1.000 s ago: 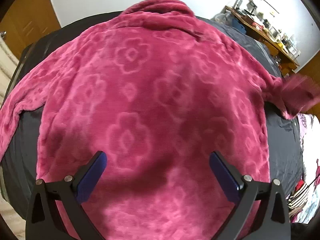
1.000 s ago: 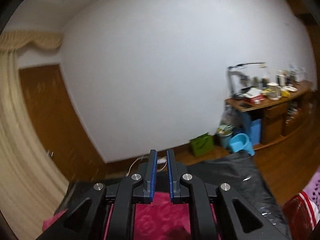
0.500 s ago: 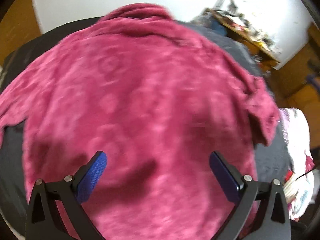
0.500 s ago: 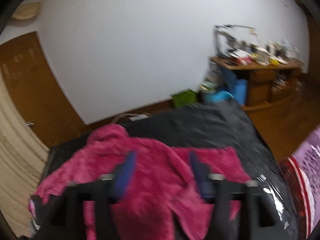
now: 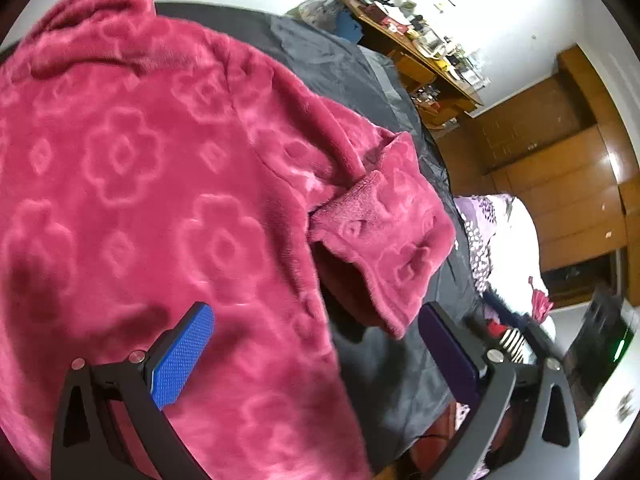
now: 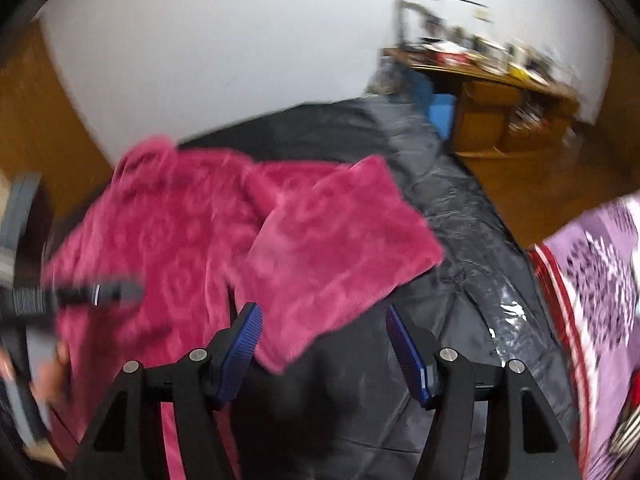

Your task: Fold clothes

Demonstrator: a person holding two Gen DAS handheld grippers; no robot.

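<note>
A pink fleece top [image 5: 168, 184] lies mostly unfolded ahead of both claws, one sleeve [image 6: 332, 248] flipped inward. The left claw [image 5: 316, 356] and right claw [image 6: 324, 348] both gape apart, empty; nearly all folding remains.

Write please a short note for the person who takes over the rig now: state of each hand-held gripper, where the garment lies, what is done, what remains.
Left hand-held gripper: open, empty, above the pink fleece top.
Right hand-held gripper: open, empty; its jaws have just opened, the sleeve edge lies near them.
Top lies spread on the dark cover.
Done: one sleeve folded over the body.
Left: other sleeve, then fold the body.
</note>
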